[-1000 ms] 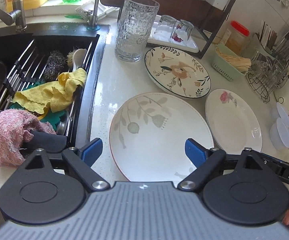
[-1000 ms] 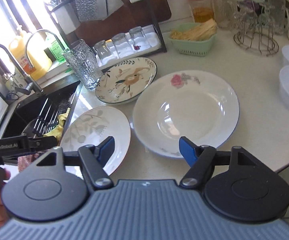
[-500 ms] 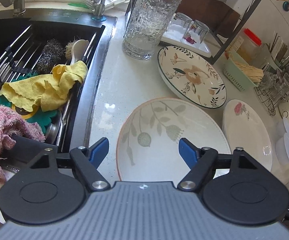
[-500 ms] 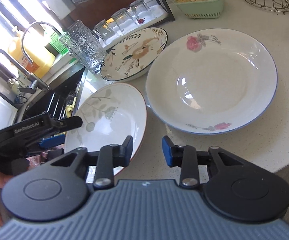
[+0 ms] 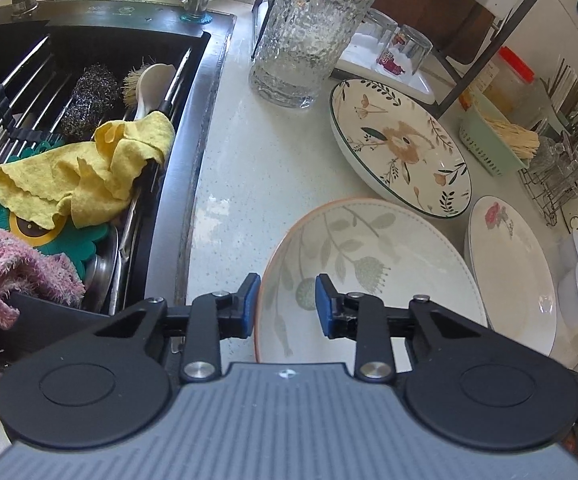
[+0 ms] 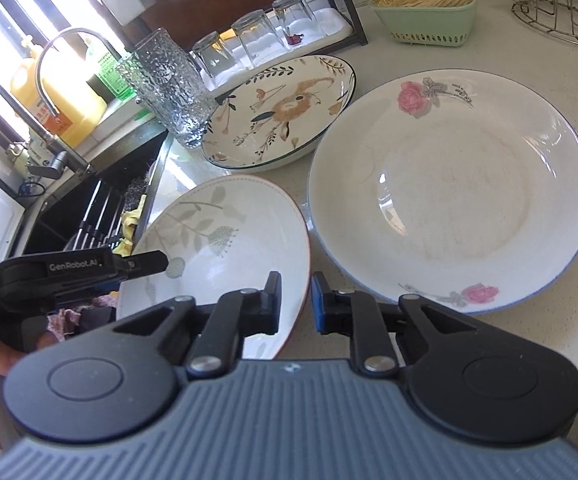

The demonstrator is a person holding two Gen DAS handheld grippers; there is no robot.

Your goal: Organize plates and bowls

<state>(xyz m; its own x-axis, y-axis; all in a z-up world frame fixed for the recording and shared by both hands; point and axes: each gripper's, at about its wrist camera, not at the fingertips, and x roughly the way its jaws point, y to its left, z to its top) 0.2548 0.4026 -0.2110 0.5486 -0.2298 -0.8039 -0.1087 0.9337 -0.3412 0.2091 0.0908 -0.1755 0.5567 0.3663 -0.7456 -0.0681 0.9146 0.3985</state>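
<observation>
Three plates lie on the white counter. The leaf-print plate [image 5: 369, 264] [image 6: 217, 240] is nearest and tilted up. My left gripper [image 5: 285, 300] straddles its left rim, fingers narrowed around the edge. My right gripper [image 6: 295, 300] straddles its right rim, fingers close around the edge. A brown-flower plate [image 5: 401, 148] [image 6: 281, 116] lies behind it. A pink-rose plate [image 5: 509, 280] [image 6: 449, 188] lies to the right.
A sink [image 5: 89, 52] with a rack, yellow cloth [image 5: 77, 168] and pink cloth [image 5: 5, 272] is on the left. A tall textured glass [image 5: 309, 32] stands behind the plates. A green basket [image 6: 429, 12], wire rack [image 6: 561, 8] and upturned glasses [image 6: 249, 40] are at the back.
Both grippers moved in onto the leaf-print plate's opposite rims and their fingers narrowed from wide open. The plate now sits tilted.
</observation>
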